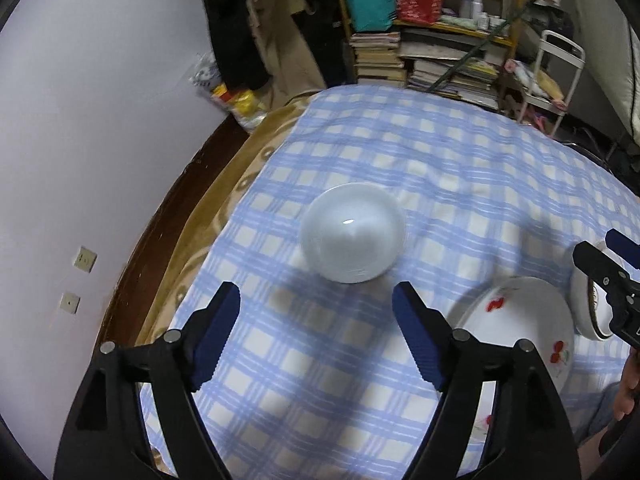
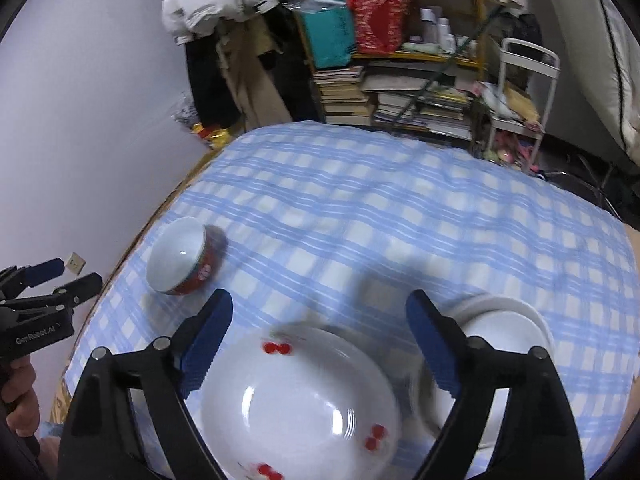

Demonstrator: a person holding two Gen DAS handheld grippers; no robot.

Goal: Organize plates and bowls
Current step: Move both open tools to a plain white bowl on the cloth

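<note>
Blue-and-white check cloth (image 1: 400,152) across the whole surface, stacked books (image 1: 380,58) and shelf (image 1: 460,28) at the upper centre of both frames, pale wall (image 1: 100,100) at left.

Left wrist view: left gripper (image 1: 316,336) at bottom centre, jaws wide apart, nothing between the blue pads (image 1: 216,336). Bowl (image 1: 353,233) just above them at mid-frame, alone on the cloth, touching neither pad. Cherry plate (image 1: 516,332) at lower right, white dish (image 1: 584,304) against its right edge. Right gripper (image 1: 600,256) at the right edge, over that dish.

Right wrist view: right gripper (image 2: 320,344) at bottom centre, jaws spread wide, gripping nothing. Cherry plate (image 2: 300,408) below and between the jaws, blurred, not pressed by either pad. White dish (image 2: 500,328) at lower right, partly behind the right finger. Bowl (image 2: 182,256) at mid-left, red outside, tilted on the cloth near its edge. Left gripper (image 2: 64,276) at far left, jaws apart, hand (image 2: 20,400) beneath it.
</note>
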